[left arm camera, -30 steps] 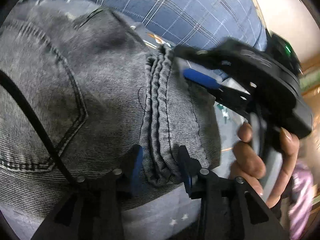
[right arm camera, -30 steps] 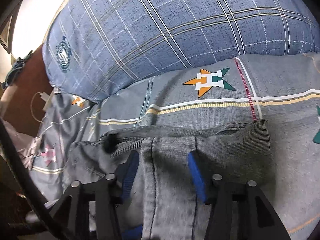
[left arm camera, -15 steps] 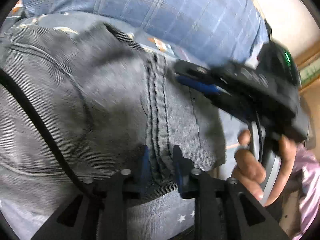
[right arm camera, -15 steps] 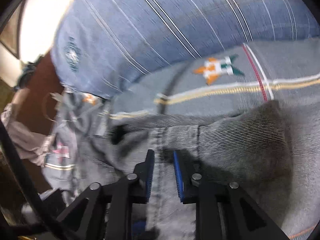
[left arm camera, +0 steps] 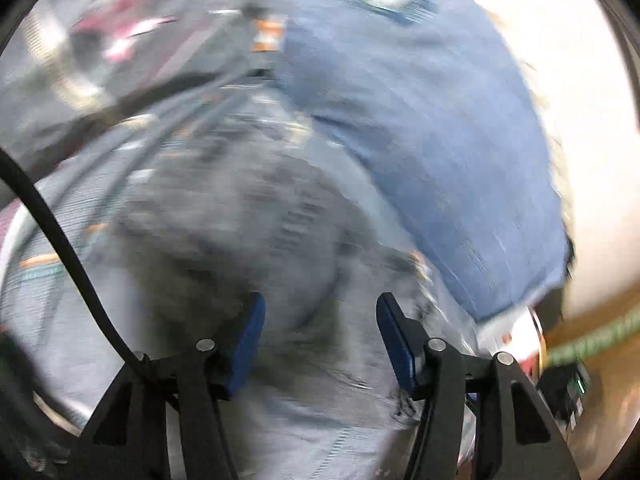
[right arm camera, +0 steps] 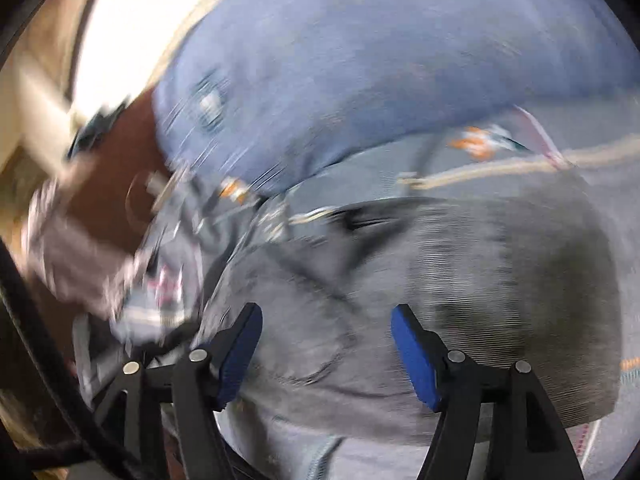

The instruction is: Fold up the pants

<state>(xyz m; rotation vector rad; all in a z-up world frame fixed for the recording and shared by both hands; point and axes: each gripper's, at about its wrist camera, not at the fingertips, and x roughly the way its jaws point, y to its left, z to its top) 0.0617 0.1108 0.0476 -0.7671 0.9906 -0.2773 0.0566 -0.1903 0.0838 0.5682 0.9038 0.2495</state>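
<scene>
The grey denim pants (left arm camera: 256,232) lie folded in a heap on the bed, blurred by motion in both views. In the right wrist view the pants (right arm camera: 480,280) spread from the middle to the right. My left gripper (left arm camera: 320,328) is open and empty, its blue pads just above the denim. My right gripper (right arm camera: 326,344) is open and empty too, over the near edge of the pants. I cannot tell whether either gripper touches the cloth.
A blue plaid pillow (left arm camera: 432,128) lies behind the pants; it also shows in the right wrist view (right arm camera: 380,72). The grey patterned bedsheet (right arm camera: 500,164) lies under everything. A brown headboard or bedside (right arm camera: 120,184) with loose cloth is at the left.
Both grippers were shut on the denim half a second ago and have now opened and let go. Both cameras have swung and pulled back from the pants.
</scene>
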